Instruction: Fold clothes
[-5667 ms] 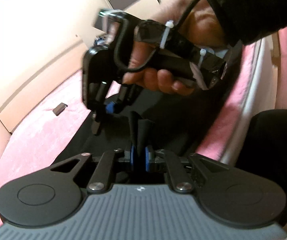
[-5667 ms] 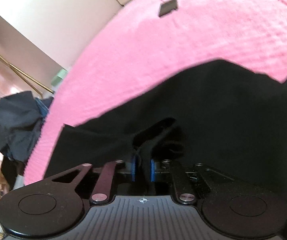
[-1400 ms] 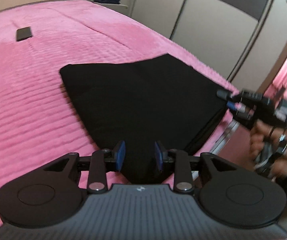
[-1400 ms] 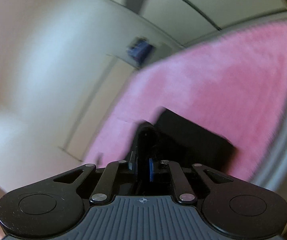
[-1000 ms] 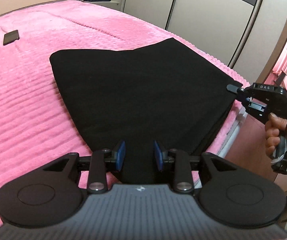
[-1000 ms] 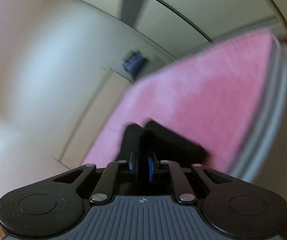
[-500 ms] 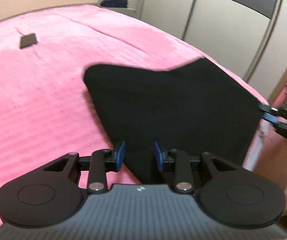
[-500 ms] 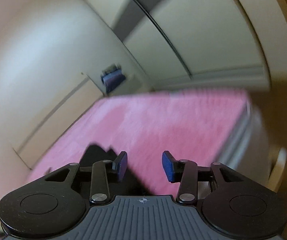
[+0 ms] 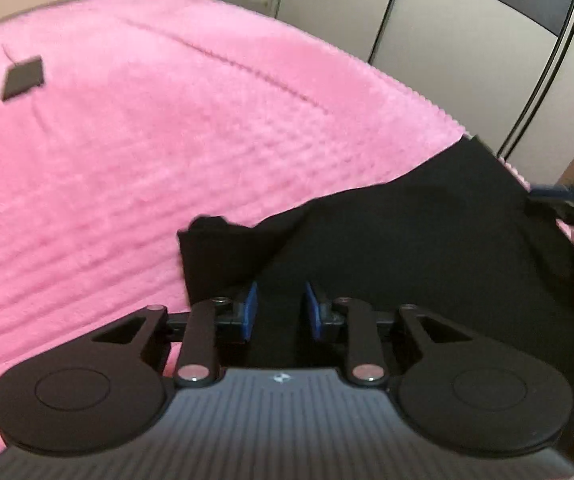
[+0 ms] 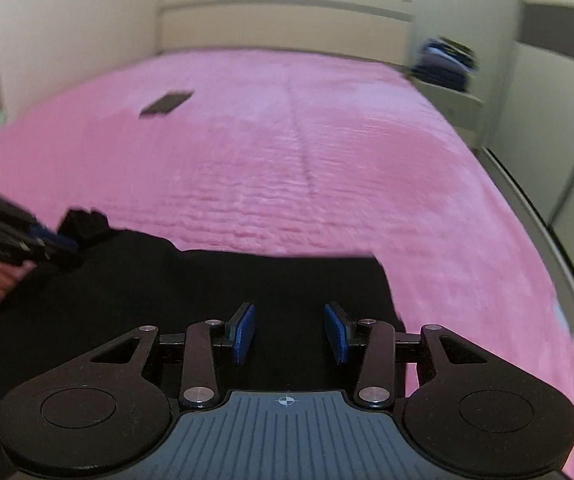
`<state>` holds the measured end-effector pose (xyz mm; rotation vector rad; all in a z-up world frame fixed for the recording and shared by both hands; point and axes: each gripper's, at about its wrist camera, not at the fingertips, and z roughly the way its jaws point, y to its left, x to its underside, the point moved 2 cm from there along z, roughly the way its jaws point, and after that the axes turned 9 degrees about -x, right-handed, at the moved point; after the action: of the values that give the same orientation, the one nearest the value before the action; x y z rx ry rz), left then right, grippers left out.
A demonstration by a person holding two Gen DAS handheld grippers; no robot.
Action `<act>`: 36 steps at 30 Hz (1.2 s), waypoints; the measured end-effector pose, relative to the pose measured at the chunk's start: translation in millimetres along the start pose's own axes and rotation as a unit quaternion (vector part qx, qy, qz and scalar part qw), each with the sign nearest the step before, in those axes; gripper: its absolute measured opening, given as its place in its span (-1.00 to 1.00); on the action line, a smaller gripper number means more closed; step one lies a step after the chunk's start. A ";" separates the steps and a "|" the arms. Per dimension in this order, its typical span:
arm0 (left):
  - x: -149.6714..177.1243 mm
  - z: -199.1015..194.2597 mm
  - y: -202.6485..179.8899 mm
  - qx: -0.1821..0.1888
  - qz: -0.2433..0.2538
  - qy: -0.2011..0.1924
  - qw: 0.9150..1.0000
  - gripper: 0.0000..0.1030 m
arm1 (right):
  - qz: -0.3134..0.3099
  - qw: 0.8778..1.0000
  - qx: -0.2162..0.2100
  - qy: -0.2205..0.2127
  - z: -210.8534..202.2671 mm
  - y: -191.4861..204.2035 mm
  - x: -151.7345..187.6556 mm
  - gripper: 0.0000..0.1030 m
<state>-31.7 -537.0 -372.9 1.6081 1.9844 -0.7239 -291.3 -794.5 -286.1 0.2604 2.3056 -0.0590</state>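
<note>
A black garment (image 9: 427, 264) lies folded on the pink bed cover (image 9: 167, 160), near the bed's front corner. My left gripper (image 9: 281, 312) sits low at the garment's left edge. Its jaws are closing, black cloth fills the gap between the blue pads, and a raised crease runs up from them. In the right wrist view the left gripper (image 10: 61, 246) meets a bunched corner of the garment (image 10: 247, 292). My right gripper (image 10: 290, 332) hovers open over the garment's right part with nothing between its pads; the right gripper (image 9: 567, 204) also shows at the garment's far right edge.
A dark flat phone-like object (image 10: 167, 104) lies on the cover further up the bed. A stack of folded clothes (image 10: 445, 64) rests on a bedside shelf. Wardrobe doors (image 9: 447, 32) stand beyond the bed's right side, the headboard (image 10: 287, 28) at the far end.
The right gripper has let go of the cloth, opened, rolled upright and now looks along the bed. The left gripper has moved, and the garment's left corner has bunched up.
</note>
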 end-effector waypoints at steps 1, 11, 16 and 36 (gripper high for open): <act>-0.6 1.4 1.1 0.003 0.000 -0.002 1.000 -0.59 | -0.006 1.000 -0.001 0.008 8.6 -5.4 2.0 -0.18; -5.2 6.0 12.9 0.013 -0.031 -0.003 0.999 -0.87 | 0.071 0.997 0.008 -0.042 -16.8 -22.3 3.6 -0.21; 5.7 -35.1 0.4 -0.001 -0.024 -0.022 0.999 -0.26 | 0.084 0.994 -0.039 -0.065 -59.2 18.5 44.5 -0.10; 108.8 -143.9 -85.5 0.037 0.064 -0.050 0.996 -0.21 | 0.100 0.990 -0.082 -0.055 -92.4 103.2 131.8 0.14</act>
<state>-142.0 -376.5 -329.2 1.6912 1.7851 -0.8191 -423.8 -659.8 -315.5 0.3934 2.1497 0.2115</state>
